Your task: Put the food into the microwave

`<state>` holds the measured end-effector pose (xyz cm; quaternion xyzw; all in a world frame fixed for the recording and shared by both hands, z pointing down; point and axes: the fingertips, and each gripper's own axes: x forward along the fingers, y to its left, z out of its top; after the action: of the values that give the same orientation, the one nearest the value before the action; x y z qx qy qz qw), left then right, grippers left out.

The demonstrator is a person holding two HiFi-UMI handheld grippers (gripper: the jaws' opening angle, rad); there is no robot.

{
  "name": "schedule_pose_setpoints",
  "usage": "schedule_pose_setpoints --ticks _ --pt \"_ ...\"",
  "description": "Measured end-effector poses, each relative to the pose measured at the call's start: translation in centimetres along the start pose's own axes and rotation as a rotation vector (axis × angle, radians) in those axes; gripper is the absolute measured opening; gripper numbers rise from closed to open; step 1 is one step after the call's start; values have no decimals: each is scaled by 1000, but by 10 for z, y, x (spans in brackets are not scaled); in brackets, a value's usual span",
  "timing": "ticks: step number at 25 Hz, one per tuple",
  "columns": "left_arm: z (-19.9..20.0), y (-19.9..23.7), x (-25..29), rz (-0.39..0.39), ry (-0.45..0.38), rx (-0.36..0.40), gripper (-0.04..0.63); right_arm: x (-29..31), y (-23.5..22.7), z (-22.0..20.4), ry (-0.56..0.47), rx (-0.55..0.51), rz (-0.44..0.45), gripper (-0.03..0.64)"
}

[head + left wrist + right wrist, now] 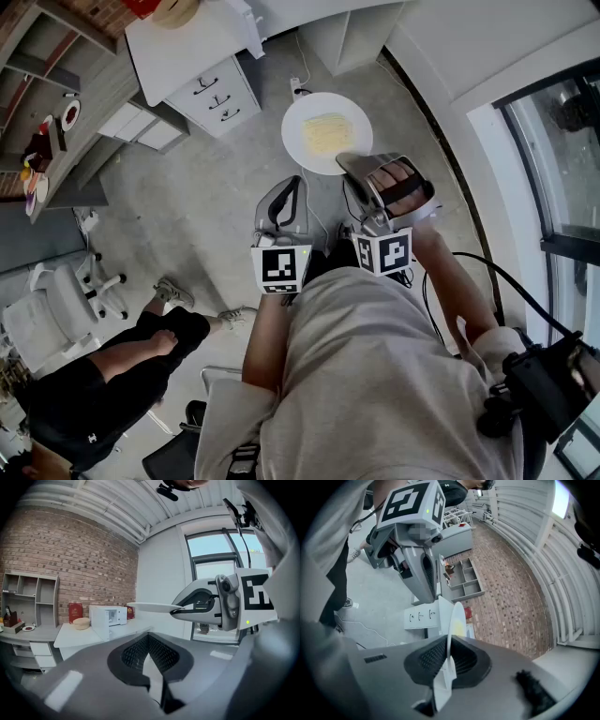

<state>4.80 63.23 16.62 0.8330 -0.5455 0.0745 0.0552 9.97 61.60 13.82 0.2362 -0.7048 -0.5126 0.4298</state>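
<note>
Both forearms extended forward from the torso, with the grippers side by side and tilted slightly below level. The right gripper [349,161] was clamped on the near rim of the white plate [298,117], holding it level above the floor with the yellow food [328,133] on top. The left gripper [289,187] had its jaws together and carried nothing. The microwave [108,617] stood well apart on a white counter [131,629].

I face the white tabletop [77,638] — a microwave [108,617] mid-top, a tan round container [81,623] beside it, a red box [75,612] at the back edge.
</note>
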Motion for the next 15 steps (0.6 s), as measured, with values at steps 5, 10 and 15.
schedule_pose_setpoints --ticks 5,10,15 --pt "-1 6 -2 -2 2 0 8 5 -1 6 0 1 -1 26" --pt "-3 14 -9 -8 -2 -1 8 8 1 17 0 -6 1 26" --pt "-8 31 -17 -15 0 -8 8 16 1 24 28 -6 7 26"
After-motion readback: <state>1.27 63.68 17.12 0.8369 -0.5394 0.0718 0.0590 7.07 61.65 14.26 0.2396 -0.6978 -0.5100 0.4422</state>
